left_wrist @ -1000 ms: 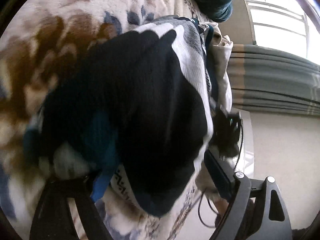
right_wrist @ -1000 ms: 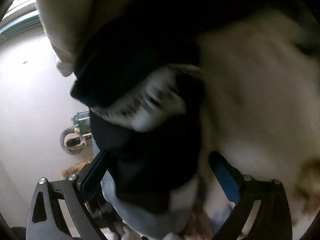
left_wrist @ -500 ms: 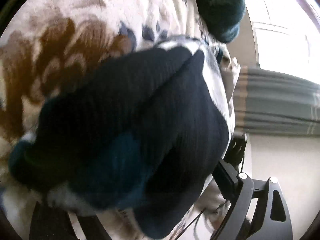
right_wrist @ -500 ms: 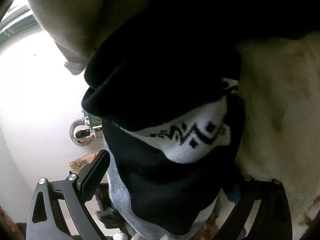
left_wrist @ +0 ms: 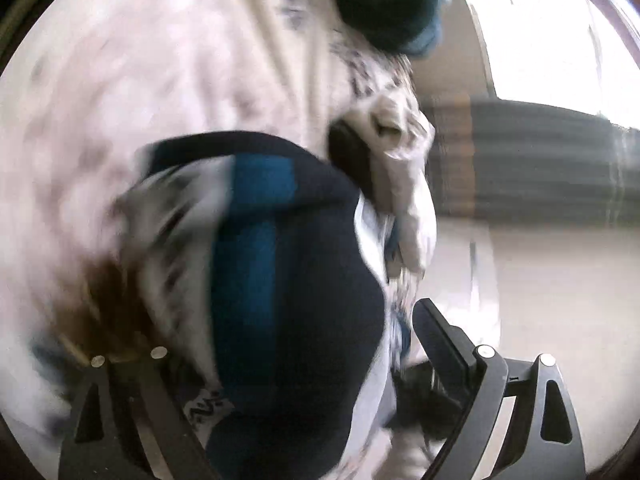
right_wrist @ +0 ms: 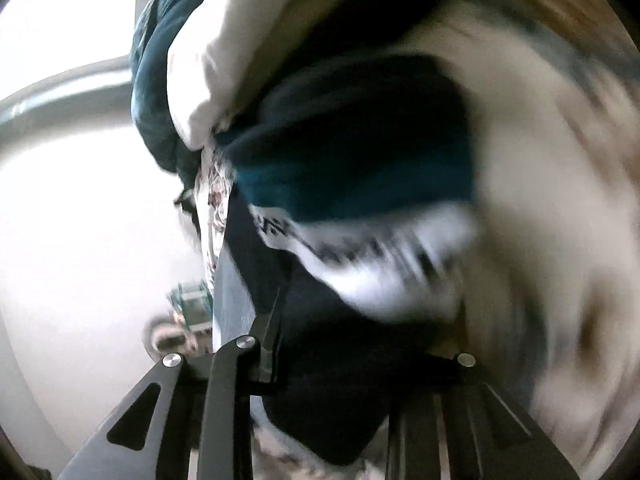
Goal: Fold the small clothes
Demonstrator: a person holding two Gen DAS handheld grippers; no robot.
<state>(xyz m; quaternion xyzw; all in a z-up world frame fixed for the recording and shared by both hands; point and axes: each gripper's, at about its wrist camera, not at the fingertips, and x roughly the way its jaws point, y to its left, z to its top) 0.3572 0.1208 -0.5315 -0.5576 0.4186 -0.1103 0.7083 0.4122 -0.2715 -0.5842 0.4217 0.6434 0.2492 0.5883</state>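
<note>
A small navy garment (left_wrist: 304, 280) with a teal stripe and a white patterned band lies on a floral fleece blanket (left_wrist: 160, 80). My left gripper (left_wrist: 288, 360) stands open and wide, with the garment between its fingers; the right finger (left_wrist: 440, 340) is apart from the cloth. In the right wrist view the same garment (right_wrist: 352, 128) fills the middle. My right gripper (right_wrist: 352, 340) is closing, its jaws pinching a dark fold of the garment; the left finger (right_wrist: 274, 320) presses on it and the other fingertip is hidden by the fold. Both views are blurred by motion.
A dark teal cloth (left_wrist: 384, 0) and a cream cloth (left_wrist: 404, 184) lie at the blanket's edge, also visible as teal cloth (right_wrist: 156, 80) and cream cloth (right_wrist: 240, 40). Beyond the edge is pale floor (left_wrist: 560, 300) with a small device (right_wrist: 188, 304) and a striped curtain (left_wrist: 540, 168).
The right gripper's jaws went from wide apart to close together on the dark fold. Both grippers swung across the blanket, and the teal stripe and white band now show more.
</note>
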